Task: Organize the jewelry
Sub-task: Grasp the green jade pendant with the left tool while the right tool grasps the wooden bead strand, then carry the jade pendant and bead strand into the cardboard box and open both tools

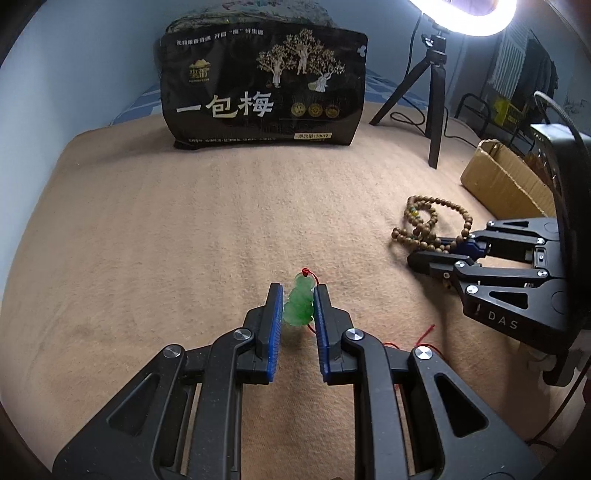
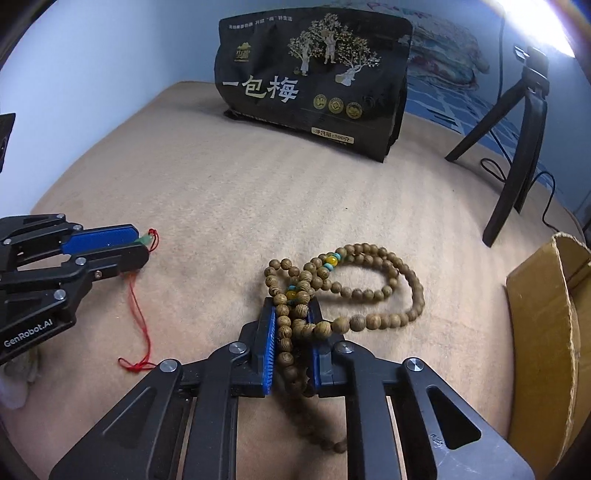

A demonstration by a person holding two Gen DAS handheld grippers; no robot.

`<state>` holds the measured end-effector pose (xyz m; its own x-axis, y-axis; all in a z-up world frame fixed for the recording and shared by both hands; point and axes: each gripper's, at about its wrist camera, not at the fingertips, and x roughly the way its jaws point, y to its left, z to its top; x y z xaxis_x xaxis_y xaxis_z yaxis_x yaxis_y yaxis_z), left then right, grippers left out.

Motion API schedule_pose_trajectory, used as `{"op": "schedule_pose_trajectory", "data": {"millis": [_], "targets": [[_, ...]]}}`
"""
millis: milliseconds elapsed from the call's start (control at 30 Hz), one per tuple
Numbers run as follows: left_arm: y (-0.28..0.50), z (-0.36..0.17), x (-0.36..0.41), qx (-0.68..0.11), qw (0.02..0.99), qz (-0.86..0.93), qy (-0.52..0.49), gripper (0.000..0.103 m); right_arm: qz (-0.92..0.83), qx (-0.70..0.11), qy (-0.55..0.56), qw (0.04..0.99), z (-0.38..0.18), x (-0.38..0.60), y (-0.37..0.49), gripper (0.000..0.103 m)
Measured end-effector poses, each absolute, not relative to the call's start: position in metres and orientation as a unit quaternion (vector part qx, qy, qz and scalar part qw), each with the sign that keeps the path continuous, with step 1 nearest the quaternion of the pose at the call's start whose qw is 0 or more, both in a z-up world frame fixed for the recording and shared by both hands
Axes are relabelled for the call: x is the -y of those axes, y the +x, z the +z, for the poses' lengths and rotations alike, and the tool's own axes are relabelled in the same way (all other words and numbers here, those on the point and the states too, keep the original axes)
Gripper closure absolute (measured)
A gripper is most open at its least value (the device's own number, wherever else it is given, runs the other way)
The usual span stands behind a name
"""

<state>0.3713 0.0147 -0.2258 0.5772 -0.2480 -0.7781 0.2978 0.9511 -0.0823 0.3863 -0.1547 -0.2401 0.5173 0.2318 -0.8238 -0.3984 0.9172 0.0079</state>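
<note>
The left gripper clamps a green gourd pendant, while the right gripper grasps a wooden bead necklace on the beige blanket.

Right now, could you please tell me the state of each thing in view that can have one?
Left gripper: shut on the green jade pendant.
Green jade pendant: pinched upright between the pads, red cord trailing on the blanket.
Right gripper: shut on the wooden bead necklace.
Wooden bead necklace: gripped at one bunch, loops lying on the blanket.
Cardboard box: open.
Ring light: on.
Black snack bag: standing upright, sealed as far as visible.
</note>
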Motion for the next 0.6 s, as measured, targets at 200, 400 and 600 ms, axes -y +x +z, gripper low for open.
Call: {"op": "schedule_pose_trajectory", "data": {"millis": [200, 400, 600], "targets": [[0.365, -0.209, -0.013, -0.421, 0.893, -0.156, 0.029, 0.088, 0.189, -0.454, -0.065, 0.869, -0.231, 0.163, 0.378, 0.091], [0.353, -0.188, -0.009, -0.404, 0.899, -0.167, 0.034, 0.088, 0.202, -0.439, -0.042, 0.874, -0.208, 0.173, 0.362, 0.091], [0.343, -0.167, 0.000, -0.384, 0.906, -0.175, 0.039, 0.088, 0.218, -0.417, -0.034, 0.882, -0.180, 0.183, 0.343, 0.092]]}}
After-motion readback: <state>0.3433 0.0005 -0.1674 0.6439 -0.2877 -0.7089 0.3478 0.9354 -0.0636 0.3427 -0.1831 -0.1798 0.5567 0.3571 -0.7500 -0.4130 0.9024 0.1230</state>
